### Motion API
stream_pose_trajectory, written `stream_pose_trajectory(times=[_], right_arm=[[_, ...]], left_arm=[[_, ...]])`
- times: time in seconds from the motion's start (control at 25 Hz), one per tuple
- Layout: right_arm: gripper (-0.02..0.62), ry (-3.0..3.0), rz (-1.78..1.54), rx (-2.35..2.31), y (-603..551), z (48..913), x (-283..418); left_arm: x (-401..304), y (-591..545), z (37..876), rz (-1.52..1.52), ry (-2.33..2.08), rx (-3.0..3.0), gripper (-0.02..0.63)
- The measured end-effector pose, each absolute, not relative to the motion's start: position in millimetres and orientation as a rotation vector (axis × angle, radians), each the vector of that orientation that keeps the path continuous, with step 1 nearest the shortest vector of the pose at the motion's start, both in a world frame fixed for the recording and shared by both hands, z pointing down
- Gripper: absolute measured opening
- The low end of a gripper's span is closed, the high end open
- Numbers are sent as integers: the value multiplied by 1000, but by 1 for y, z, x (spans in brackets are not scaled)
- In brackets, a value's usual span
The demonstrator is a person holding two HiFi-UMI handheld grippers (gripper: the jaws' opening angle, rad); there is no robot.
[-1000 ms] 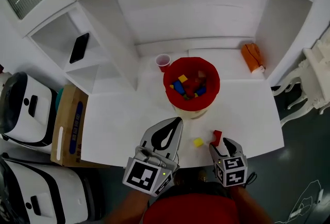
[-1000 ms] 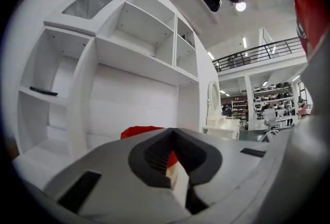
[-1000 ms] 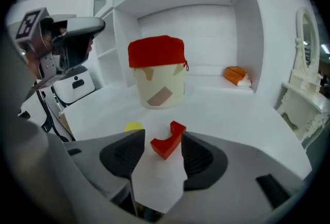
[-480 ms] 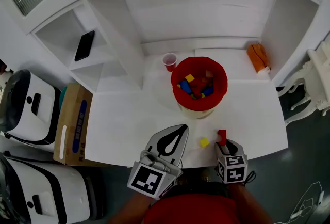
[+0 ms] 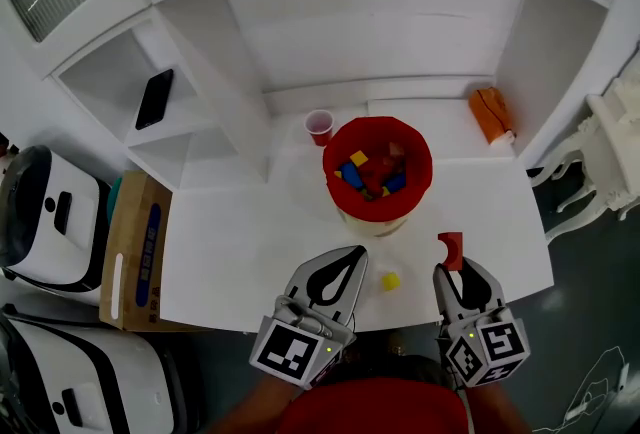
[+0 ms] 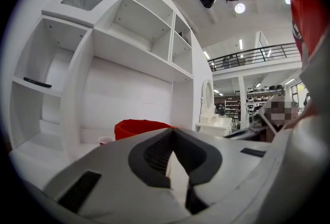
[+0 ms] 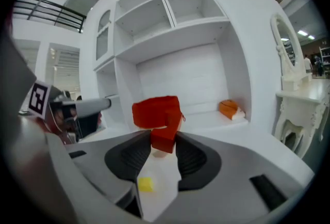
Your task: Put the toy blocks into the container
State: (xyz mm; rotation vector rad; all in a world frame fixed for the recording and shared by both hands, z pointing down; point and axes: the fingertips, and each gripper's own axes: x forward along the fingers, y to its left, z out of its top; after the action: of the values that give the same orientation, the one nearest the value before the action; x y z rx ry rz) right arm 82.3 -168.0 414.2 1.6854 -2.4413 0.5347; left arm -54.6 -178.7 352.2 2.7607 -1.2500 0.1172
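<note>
A red bucket (image 5: 327, 162) holding several coloured blocks stands mid-table; it also shows in the left gripper view (image 6: 136, 127) and the right gripper view (image 7: 154, 112). My right gripper (image 5: 452, 267) (image 7: 164, 140) has just been closing and is shut on a red block (image 5: 452, 250) (image 7: 164, 135), held above the table's front right part, short of the bucket. A small yellow block (image 5: 390, 280) (image 7: 146, 184) lies on the table between the two grippers. My left gripper (image 5: 345, 257) (image 6: 172, 132) is shut and empty near the front edge.
A red paper cup (image 5: 319, 125) stands left of the bucket at the back. An orange object (image 5: 487, 112) lies at the back right. A phone (image 5: 153, 98) rests on a left shelf. A cardboard box (image 5: 135, 247) sits beside the table's left edge.
My right gripper closed on the red block and lifted it off the table, ending a little further right. The left gripper and the yellow block stayed put.
</note>
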Motion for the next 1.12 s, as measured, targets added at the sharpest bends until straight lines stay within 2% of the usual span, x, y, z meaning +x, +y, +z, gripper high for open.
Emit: stream_pose_trajectory(times=[0.28,0.56,0.64,0.68,0.88,1.12], right_arm=[[167,-2648,321,1556,-224,327,41],[169,-2680,237,1440,-277,324,2],[190,-2682,247,1428,-286,327,-4],[222,-2694,253,1421,-288,327,-6],[221,-2784,180,1386,-275,302,-6],[5,-2830,0,1469,-240,275,20]], left_arm=[[-59,-181,348,103,-1268,2753,15],[-68,-183,344,100,-1316,2736,15],[-70,-183,345,105,-1325,2727,15],[-71,-183,345,109,-1327,2726,15],[-64,-182,353,147,-1309,2732,15],[-40,-175,388,298,-1198,2809,15]])
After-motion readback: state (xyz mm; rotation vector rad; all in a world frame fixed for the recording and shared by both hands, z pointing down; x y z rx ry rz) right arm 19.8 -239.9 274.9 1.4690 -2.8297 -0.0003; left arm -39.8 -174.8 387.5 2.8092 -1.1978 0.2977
